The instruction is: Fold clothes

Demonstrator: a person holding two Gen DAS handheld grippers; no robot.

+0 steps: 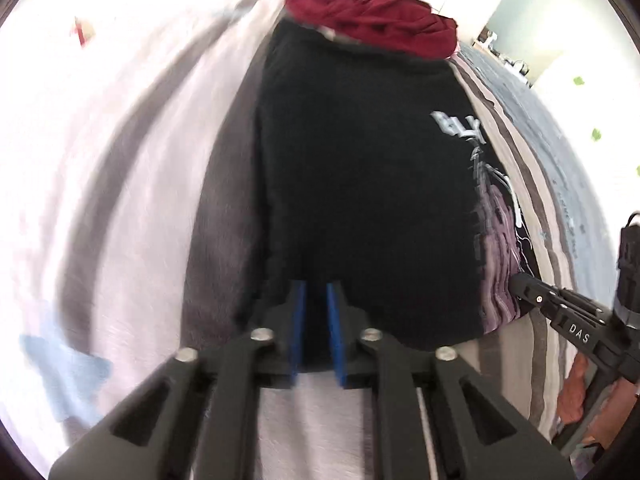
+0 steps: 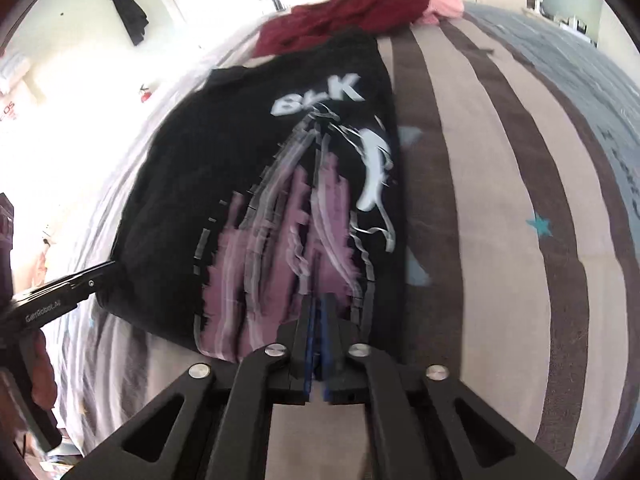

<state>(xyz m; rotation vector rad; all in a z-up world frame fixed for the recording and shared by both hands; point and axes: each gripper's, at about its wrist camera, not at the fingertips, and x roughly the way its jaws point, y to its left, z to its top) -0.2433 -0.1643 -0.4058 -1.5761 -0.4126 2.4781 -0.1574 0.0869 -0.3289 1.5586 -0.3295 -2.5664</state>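
Black soft printed T-shirt point(image 2: 248, 184) hem pinched by left gripper point(image 1: 316, 300) and right gripper point(image 2: 318, 312), both clenched.

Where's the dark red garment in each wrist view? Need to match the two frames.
Left wrist: dark red garment at top centre, bunched at the far end of the black printed T-shirt.
Right wrist: dark red garment at top, slightly left of centre, beyond the T-shirt, with a pink item at its right.
Shared landmark: the white "BLK" print on the T-shirt.
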